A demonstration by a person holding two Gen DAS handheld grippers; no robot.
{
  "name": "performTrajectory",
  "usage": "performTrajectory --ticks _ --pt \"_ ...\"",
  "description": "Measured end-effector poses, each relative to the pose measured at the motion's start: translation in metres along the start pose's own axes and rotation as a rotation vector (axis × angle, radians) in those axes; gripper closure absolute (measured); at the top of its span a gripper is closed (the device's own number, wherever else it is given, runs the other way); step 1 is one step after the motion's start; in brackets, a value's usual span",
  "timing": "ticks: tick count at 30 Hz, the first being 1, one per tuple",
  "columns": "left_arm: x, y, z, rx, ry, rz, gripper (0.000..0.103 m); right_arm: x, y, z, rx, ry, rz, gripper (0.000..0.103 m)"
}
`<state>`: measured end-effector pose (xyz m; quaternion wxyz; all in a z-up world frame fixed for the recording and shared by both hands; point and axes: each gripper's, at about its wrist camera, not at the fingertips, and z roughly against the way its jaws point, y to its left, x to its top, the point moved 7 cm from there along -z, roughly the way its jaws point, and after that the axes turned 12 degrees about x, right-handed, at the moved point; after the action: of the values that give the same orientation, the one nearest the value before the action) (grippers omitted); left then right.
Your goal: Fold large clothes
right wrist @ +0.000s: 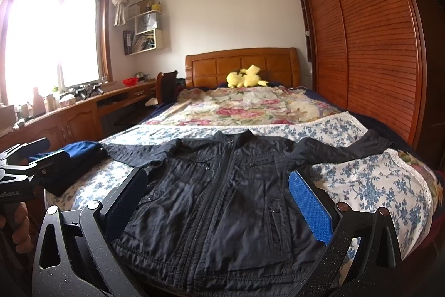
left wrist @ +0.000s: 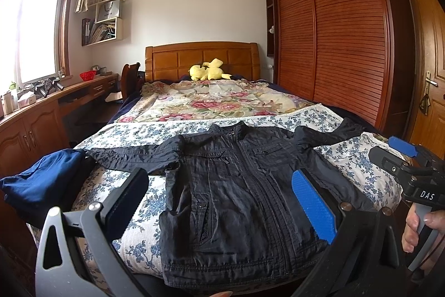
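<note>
One dark jacket (left wrist: 239, 185) lies flat and zipped, front up, on a bed (left wrist: 361, 157) covered by a blue-flowered sheet; its two sleeves are spread out to either side. One folded blue garment (left wrist: 41, 180) sits beyond the end of one sleeve, outside the near jaw of the left gripper (left wrist: 219, 202). One yellow plush toy (left wrist: 208, 70) rests far ahead by the wooden headboard (left wrist: 200, 57).

Two grippers are held above the near edge of the bed, both aimed forward over the jacket. The left gripper's jaws stand wide apart, with the jacket's body showing between them and nothing gripped. The right gripper (right wrist: 219, 199) likewise has its jaws spread wide, framing the jacket's front without touching it as far as can be seen. Each gripper appears at the edge of the other's view, side by side, with fingers of a hand (left wrist: 417, 224) wrapped around the handle.
</note>
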<state>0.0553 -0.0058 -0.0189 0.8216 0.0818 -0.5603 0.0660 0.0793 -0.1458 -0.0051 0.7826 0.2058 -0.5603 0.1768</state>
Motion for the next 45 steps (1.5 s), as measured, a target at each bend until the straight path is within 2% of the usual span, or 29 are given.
performTrajectory --ticks 10,21,30,36,45 --pt "-0.004 0.002 -0.007 0.003 0.017 0.002 0.000 -0.003 -0.001 -0.001 -0.001 0.005 -0.005 0.000" --pt "-0.038 0.014 -0.059 0.052 0.103 -0.007 0.000 -0.020 -0.010 -0.029 0.008 0.047 0.006 0.000" --pt "-0.069 0.033 -0.115 0.079 0.188 0.016 0.000 -0.045 -0.018 -0.091 0.061 0.117 0.005 0.000" --pt "-0.080 0.050 -0.142 0.112 0.208 0.015 0.000 -0.058 -0.021 -0.141 0.101 0.157 0.022 0.000" --pt "-0.088 0.090 -0.184 0.203 0.239 0.014 0.000 -0.043 -0.002 -0.216 0.180 0.167 0.109 0.000"
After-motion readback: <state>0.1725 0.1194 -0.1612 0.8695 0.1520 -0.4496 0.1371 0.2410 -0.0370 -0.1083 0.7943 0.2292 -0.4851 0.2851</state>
